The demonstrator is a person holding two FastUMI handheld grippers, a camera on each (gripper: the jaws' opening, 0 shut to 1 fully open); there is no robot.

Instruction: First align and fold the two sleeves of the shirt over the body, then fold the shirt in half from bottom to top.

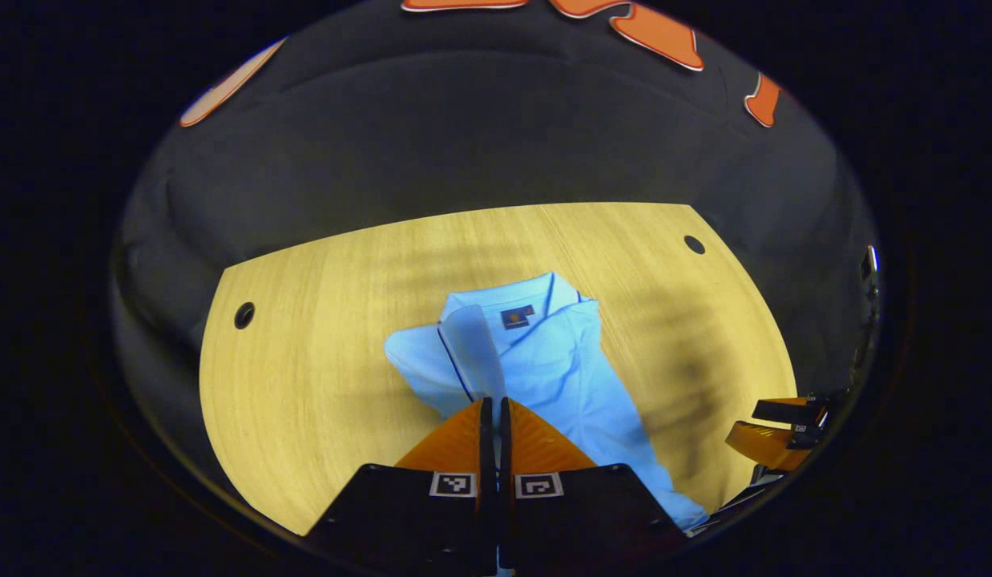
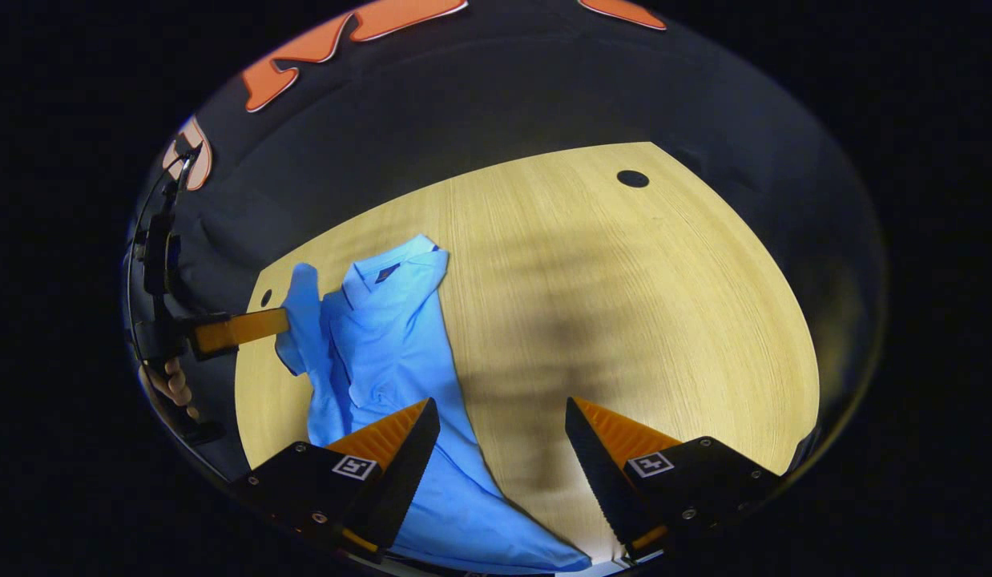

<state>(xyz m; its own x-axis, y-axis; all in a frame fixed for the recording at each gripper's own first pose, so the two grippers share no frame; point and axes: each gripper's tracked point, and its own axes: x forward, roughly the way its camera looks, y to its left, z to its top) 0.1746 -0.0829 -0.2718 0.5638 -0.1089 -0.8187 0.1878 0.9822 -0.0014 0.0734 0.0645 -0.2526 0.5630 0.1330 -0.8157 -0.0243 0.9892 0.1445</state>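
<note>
shirt (image 1: 544,361): light blue polo, lying on the wooden surface (image 1: 320,320), collar toward the far edge, hem toward the near edge; body looking narrow, right side seeming already turned in.
sleeve (image 1: 473,353): left one, lifted off the surface and hanging up from the left gripper's jaws, its edge trimmed with a dark line.
left gripper (image 1: 493,413): jaws pressed together, pinching the sleeve cloth between them; in the right gripper view it is reaching in from the side (image 2: 284,320), a hand (image 2: 169,383) holding it.
right gripper (image 2: 500,449): jaws spread wide, holding nothing, hovering above the lower right part of the shirt and the bare surface.
handling: thin soft knit, light, limp, draping and creasing easily; not fragile, not slippery on wood, probably dragging a little if pulled flat.
where to grip: judging by the drape, the cuff edge or seam gives the firmest pinch; for the bottom fold, the two hem corners.
risk: a single-layer pinch may be slipping out; pulling sideways may be shifting the whole body.
</note>
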